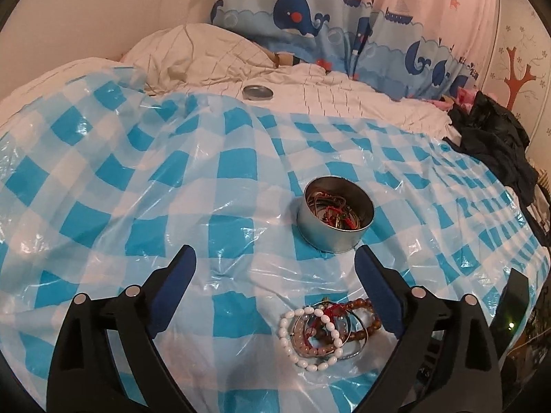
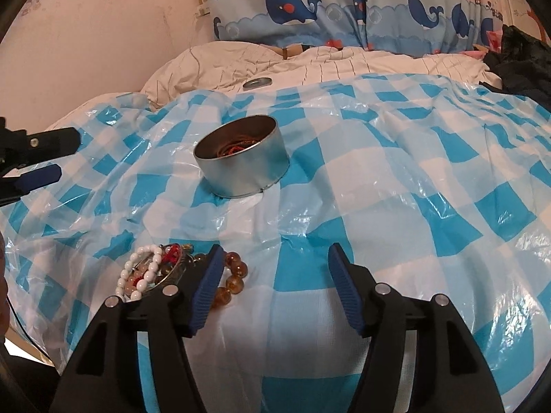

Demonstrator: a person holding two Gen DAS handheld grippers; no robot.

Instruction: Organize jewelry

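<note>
1. Bracelets lie in a tangled pile (image 1: 322, 334) on the blue-and-white checked plastic sheet (image 1: 172, 186) spread over the bed: a white beaded bracelet (image 1: 310, 339), an amber beaded bracelet (image 2: 234, 277), thin metal bangles and a bit of red cord among them.
2. Over that pile the left hand-held gripper (image 1: 275, 268) hangs with its blue-padded fingers spread wide, nothing between them; the pile sits between the fingers, nearer the right one.
3. Beside it the right hand-held gripper (image 2: 273, 265) is also released and empty. Its left finger (image 2: 206, 289) hides part of the amber beads; I cannot tell whether it touches them.
4. Further up the sheet stands a round metal tin (image 1: 335, 213), open, with more jewelry (image 1: 330, 211) already inside: red cord, dark rings and gold-coloured pieces.
5. Well beyond the tin, its flat metal lid (image 1: 257, 93) lies on the white bedding (image 1: 327, 93), just past the sheet's edge.
6. Behind the bed hangs a whale-print curtain (image 1: 310, 20), and dark clothing (image 1: 492, 137) is heaped at the right.
</note>
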